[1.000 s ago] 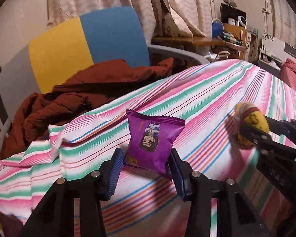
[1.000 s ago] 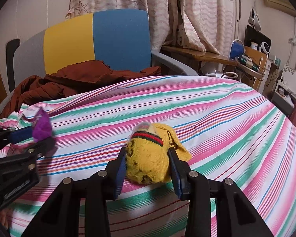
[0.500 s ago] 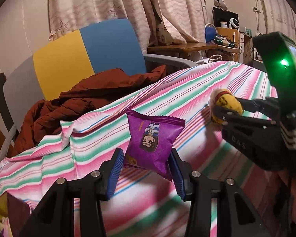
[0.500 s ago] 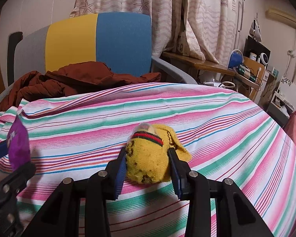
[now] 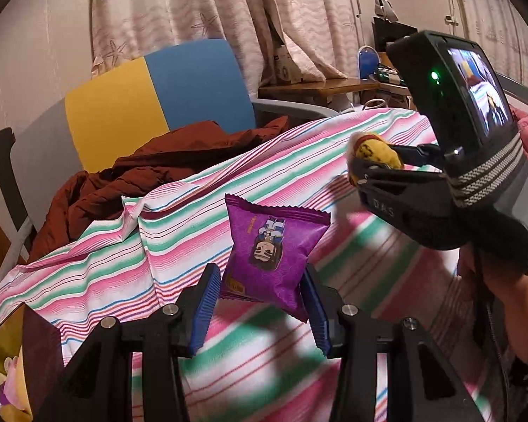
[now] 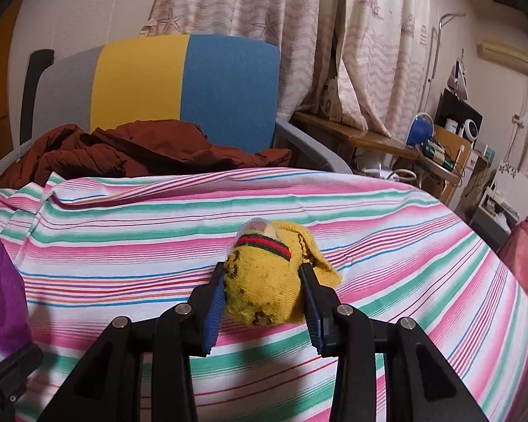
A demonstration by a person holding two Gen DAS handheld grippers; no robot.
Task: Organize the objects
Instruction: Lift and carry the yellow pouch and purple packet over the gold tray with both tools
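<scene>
My left gripper (image 5: 260, 302) is shut on a purple snack packet (image 5: 269, 251) with a cartoon figure on it, held above the striped cloth (image 5: 179, 232). My right gripper (image 6: 264, 304) is shut on a rolled yellow sock (image 6: 267, 277) with a red and green band. In the left wrist view the right gripper (image 5: 366, 165) shows at the right with the yellow sock (image 5: 376, 149) in its jaws, a hand below it. The purple packet (image 6: 3, 309) shows at the left edge of the right wrist view.
A yellow, blue and grey chair (image 5: 158, 95) stands behind the cloth with a brown jacket (image 5: 151, 172) piled on its seat. Curtains (image 6: 299, 17) hang at the back. A cluttered wooden desk (image 6: 387, 140) stands at the right. A box with toys (image 5: 7, 369) sits at the lower left.
The left gripper has carried the purple packet leftward, so the right gripper with the sock now looms large at the right. The right gripper has crept slightly; both grips are unchanged.
</scene>
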